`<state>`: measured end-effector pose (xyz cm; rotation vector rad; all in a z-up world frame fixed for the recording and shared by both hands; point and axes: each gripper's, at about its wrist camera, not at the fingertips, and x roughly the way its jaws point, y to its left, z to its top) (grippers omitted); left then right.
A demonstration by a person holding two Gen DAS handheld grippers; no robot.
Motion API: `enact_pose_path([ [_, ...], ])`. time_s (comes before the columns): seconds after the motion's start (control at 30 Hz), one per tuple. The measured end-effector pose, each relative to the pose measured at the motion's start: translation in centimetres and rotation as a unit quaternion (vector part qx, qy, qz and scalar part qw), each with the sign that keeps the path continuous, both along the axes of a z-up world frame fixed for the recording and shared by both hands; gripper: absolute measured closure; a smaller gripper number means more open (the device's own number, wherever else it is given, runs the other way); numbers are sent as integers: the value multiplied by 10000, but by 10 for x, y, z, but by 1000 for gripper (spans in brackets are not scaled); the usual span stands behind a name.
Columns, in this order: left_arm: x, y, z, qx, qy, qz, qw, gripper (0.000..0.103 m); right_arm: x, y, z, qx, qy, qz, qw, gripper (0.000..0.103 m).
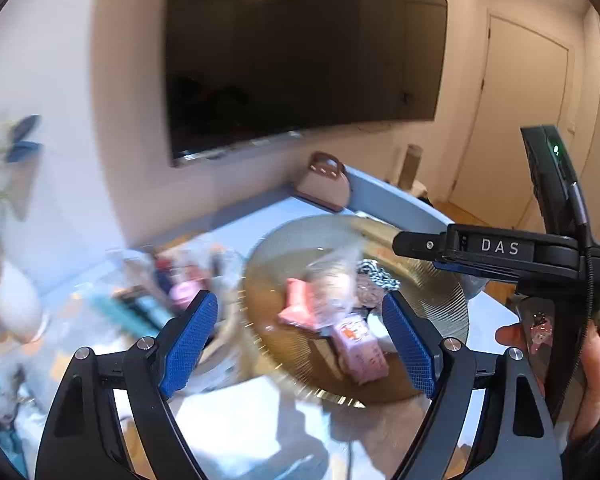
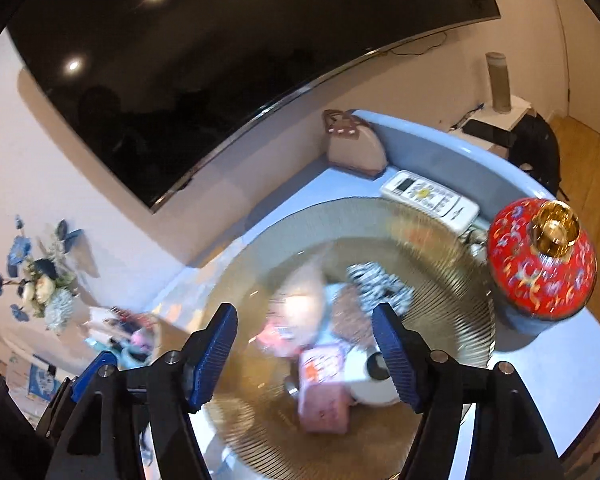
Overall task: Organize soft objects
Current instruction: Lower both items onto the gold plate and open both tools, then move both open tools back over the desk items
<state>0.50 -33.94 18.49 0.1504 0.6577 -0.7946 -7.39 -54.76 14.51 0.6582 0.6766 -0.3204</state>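
— What's in that ribbed gold plate (image 2: 452, 280)?

— A heap of soft packets. A pink pouch (image 2: 323, 392) lies nearest its front rim, a coral-pink one (image 1: 296, 308) sits toward the middle, and a clear, crinkly bag (image 1: 332, 280) lies over that. Behind them, toward the plate's far side, there's a black-and-white patterned bundle (image 2: 376, 284). It's all blurred, so I can't tell more than colours.

— And the grippers?

— Both hover over the plate. The left gripper (image 1: 300, 344) has its blue pads spread wide with nothing pressed between them; the packets lie beyond the fingers, in the plate. The right gripper (image 2: 304, 356) is likewise released, jaws apart above the pink pouch, gripping nothing. A hand (image 1: 592, 372) holds its handle.

— Anything else round the plate?

— A white remote control (image 2: 428, 196) lies just behind the plate's far rim, a red patterned jar (image 2: 540, 260) stands just right of it, and a pale handbag (image 2: 354, 148) leans farther back. Left of the plate is a clear box (image 2: 120, 336) of mixed small things, too blurred to name.
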Motion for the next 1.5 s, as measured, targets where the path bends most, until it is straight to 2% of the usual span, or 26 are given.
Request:
enact_pose_path([
  [0.03, -4, 10, 4, 11, -94, 103, 9999, 20, -1, 8, 4, -45, -37, 45, 10000, 35],
  [0.13, -29, 43, 25, 277, -947, 505, 9938, 19, -7, 38, 23, -278, -224, 172, 9992, 34],
  [0.17, -38, 56, 33, 353, -1245, 671, 9893, 17, -8, 46, 29, -331, -297, 245, 9987, 32],
  [0.23, -47, 82, 47, 458, -1624, 1015, 9804, 8, -8, 69, 43, -452, -482, 430, 9969, 22],
  [0.27, -49, 97, 52, 492, -1729, 1200, 9764, 2, -8, 79, 48, -508, -557, 511, 9958, 14],
  [0.4, -46, 156, 53, 687, -1938, 1834, 9613, 1, 0, 135, 58, -832, -670, 1048, 9887, 12],
  [0.47, -37, 190, 49, 737, -1710, 2235, 9567, 1, 9, 172, 55, -1012, -590, 1425, 9828, 12],
  [0.63, -23, 263, 25, 361, -912, 2697, 9579, 1, 31, 252, 28, -1121, -402, 2317, 9655, 12],
  [0.73, -19, 288, 6, 411, -699, 2907, 9534, 1, 43, 296, 8, -1343, -207, 2746, 9519, 12],
  [0.87, -20, 301, -25, 456, -452, 3012, 9514, 1, 59, 334, -20, -1496, 26, 3121, 9382, 12],
  [1.0, -16, 317, -71, 346, 16, 3278, 9441, 1, 72, 356, -60, -1549, 391, 3277, 9312, 12],
  [1.07, -10, 328, -96, 80, 357, 3340, 9419, 1, 78, 362, -79, -1555, 545, 3318, 9288, 12],
  [1.17, -6, 339, -117, -186, 628, 3493, 9347, 1, 78, 366, -97, -1591, 568, 3382, 9258, 12],
  [1.23, -2, 342, -130, -211, 766, 3586, 9301, 1, 78, 372, -105, -1872, 550, 3394, 9202, 12],
  [1.33, 3, 344, -138, -173, 923, 3671, 9254, 1, 78, 380, -117, -2320, 533, 3330, 9124, 12],
  [1.4, 2, 348, -139, -173, 896, 3843, 9187, 1, 81, 383, -128, -2413, 684, 3291, 9104, 12],
  [1.47, 4, 351, -142, -221, 1018, 3886, 9155, 1, 80, 385, -126, -2597, 694, 3186, 9090, 12],
  [1.5, 5, 352, -144, -253, 1093, 3894, 9142, 1, 79, 386, -125, -2638, 675, 3159, 9089, 9],
])
